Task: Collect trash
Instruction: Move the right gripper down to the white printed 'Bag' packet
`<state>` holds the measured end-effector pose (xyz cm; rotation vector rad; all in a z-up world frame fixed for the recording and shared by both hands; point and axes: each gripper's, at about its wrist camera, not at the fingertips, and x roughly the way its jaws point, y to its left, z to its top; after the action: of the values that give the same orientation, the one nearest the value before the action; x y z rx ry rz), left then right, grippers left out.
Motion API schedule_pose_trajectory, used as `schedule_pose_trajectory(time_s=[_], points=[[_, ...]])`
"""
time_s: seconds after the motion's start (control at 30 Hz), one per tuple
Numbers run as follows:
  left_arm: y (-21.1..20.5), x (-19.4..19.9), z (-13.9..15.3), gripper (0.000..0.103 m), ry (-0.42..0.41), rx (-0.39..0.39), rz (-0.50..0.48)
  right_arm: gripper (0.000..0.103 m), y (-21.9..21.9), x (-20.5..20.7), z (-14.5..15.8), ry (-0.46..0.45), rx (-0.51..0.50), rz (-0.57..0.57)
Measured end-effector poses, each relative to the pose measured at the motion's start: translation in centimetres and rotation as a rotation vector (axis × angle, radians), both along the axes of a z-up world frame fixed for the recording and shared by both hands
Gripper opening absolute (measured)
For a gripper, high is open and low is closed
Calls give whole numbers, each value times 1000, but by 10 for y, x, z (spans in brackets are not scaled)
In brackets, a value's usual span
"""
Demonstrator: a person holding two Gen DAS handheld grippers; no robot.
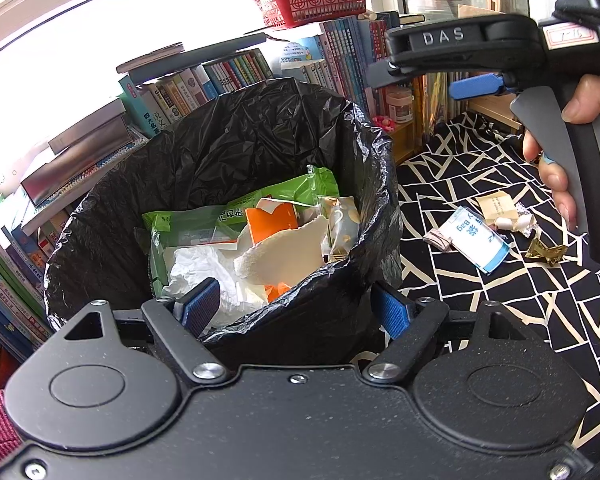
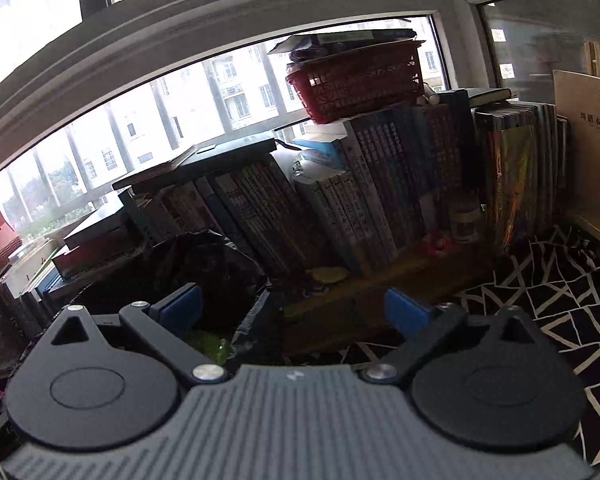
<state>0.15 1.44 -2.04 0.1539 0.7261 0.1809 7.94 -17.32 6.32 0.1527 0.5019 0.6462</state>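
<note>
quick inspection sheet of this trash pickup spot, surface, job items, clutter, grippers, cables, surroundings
surface: black cloth with cream line pattern.
job's things: black-lined bin holding a green wrapper, orange carton and tissue; on the cloth, a white and blue packet, tan wrapper and gold foil.
clutter: small jar by the books.
grippers: left hand-held gripper clamped on the bin's near rim; right hand-held gripper open, nothing between its pads.
cables: nothing seen.
surroundings: rows of books, red basket on top, window behind.
</note>
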Motion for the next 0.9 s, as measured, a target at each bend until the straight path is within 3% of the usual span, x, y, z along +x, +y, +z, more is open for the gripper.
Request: schedule_pose_trajectory(time_s=[0.3,0.4,0.67,0.9], points=[[-2,-1,1,80,0,-7,-3,103,-23,36,-30,87,-99,-197],[1,-2,1,80,0,-12,-5,103,-21,47,-50,136,-190,-224],[1,-1,2,80,0,-15,-7,100,0,61,-117,236,-506,-164],[0,-2,1,80,-3,-11,-8,99,2,68,-163,335,-642,-158]])
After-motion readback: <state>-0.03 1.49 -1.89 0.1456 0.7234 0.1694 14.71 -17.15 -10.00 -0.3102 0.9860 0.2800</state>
